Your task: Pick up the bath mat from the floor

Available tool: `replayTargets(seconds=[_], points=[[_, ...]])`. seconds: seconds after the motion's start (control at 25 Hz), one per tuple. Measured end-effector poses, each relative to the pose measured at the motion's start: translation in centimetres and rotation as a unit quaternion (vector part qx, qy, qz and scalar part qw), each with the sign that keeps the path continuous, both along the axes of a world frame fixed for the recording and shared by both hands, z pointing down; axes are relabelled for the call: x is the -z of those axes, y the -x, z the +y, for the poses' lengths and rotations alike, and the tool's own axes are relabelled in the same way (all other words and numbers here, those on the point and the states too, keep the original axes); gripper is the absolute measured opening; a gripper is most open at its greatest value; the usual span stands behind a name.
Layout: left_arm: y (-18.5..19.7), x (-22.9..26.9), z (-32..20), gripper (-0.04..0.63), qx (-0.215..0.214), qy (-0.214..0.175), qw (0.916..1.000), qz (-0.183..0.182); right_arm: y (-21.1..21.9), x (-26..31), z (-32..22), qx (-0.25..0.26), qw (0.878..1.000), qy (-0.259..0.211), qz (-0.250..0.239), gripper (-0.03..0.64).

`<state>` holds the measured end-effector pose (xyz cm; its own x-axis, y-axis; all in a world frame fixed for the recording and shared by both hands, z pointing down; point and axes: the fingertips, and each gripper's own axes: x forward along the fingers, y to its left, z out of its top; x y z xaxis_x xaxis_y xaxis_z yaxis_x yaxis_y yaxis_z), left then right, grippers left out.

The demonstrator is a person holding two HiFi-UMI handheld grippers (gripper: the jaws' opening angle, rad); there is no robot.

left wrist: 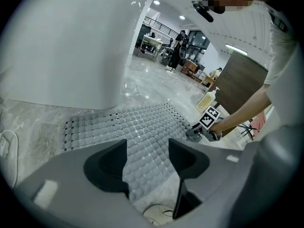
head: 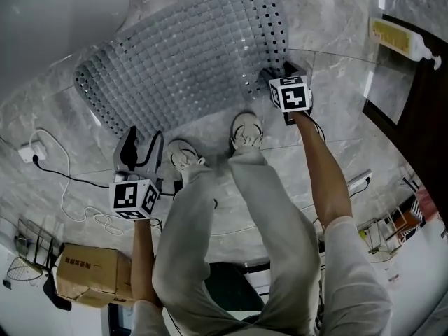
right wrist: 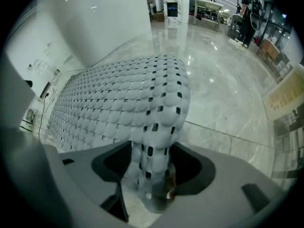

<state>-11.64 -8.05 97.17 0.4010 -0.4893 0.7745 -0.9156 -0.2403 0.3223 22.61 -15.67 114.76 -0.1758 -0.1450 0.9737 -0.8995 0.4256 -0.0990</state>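
From the head view, I see the bath mat (head: 182, 61) spread on the marble floor (head: 336, 138) toward 12 o'clock from my shoes (head: 246, 130). Its 3 o'clock end is arched up off the floor. The right gripper (head: 278, 72) sits at that raised end, and the left gripper (head: 140, 140) stands at the mat's 7 o'clock corner.

In the left gripper view, the left gripper (left wrist: 147, 151) has its fingers apart and empty. The mat (left wrist: 128, 122) lies flat beyond them toward 12 o'clock, its near edge showing in the gap. The right gripper (left wrist: 194, 133) is at 2 o'clock.

In the right gripper view, the right gripper (right wrist: 151, 163) is clamped on a bunched fold of the mat (right wrist: 123, 99), which rises from between the fingers toward 11 o'clock.
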Motion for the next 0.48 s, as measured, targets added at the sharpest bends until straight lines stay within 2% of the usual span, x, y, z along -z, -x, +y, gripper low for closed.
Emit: replayTargets(seconds=[0.12,0.28,0.48], points=[[0.1,0.2,0.0,0.264,0.002,-0.001,1.0,0.0,1.5,0.3,0.5,0.022,1.0,-0.004,0.002,0.189],[0.4,0.6,0.3,0.263,0.011,-0.001,0.9999,-0.001,2.7,0.6,1.0,0.038,0.999,0.009,-0.007,0.101],[1.4,0.6,1.2,0.262,0.024,-0.001,0.9997,-0.004,3.2,1.0,1.2,0.016,1.0,0.016,-0.018,0.06]])
